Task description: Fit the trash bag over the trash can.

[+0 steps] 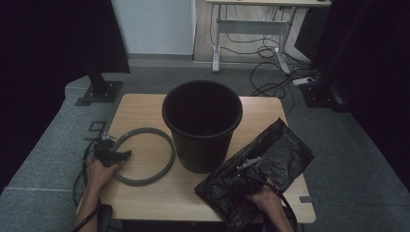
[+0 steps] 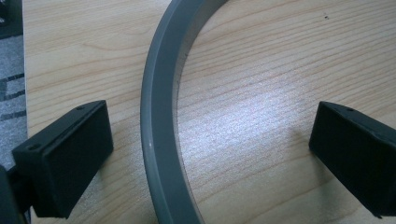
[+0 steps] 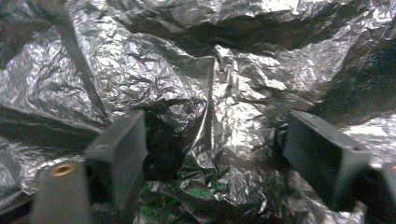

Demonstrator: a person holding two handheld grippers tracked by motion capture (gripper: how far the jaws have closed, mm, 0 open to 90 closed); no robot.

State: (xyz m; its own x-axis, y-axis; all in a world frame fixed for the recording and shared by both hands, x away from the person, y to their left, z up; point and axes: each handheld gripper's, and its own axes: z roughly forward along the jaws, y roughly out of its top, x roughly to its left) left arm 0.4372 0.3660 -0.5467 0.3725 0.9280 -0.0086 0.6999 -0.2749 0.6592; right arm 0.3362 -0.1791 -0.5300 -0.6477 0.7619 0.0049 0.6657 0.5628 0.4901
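- At the near left of the counter (image 1: pixel 145 193), the left gripper (image 1: pixel 112 155) rests low with its jaws spread wide over the rim of the grey ring (image 1: pixel 145 154). In the left gripper view the grey ring (image 2: pixel 161 116) runs between the two jaws and touches neither, so nothing is gripped there.
- Just right of the ring, in the middle of the counter, the black bin (image 1: pixel 202 123) stands upright. It looks empty and has no liner in it.
- Further right, on the near right corner, the black bag (image 1: pixel 263 166) lies crumpled and flat, partly hanging over the near edge.
- On that bag sits the right gripper (image 1: pixel 246 166). In the right gripper view its jaws stand partly open, pressed down into the crinkled black bag (image 3: pixel 210 93), with a fold of film between them; I judge they are not yet clamped on it.
- As a judgement, the job of lining the bin has hardly begun: the bag is yet to be lifted, opened and dropped into the bin, and the ring is yet to be set on the rim to hold it.
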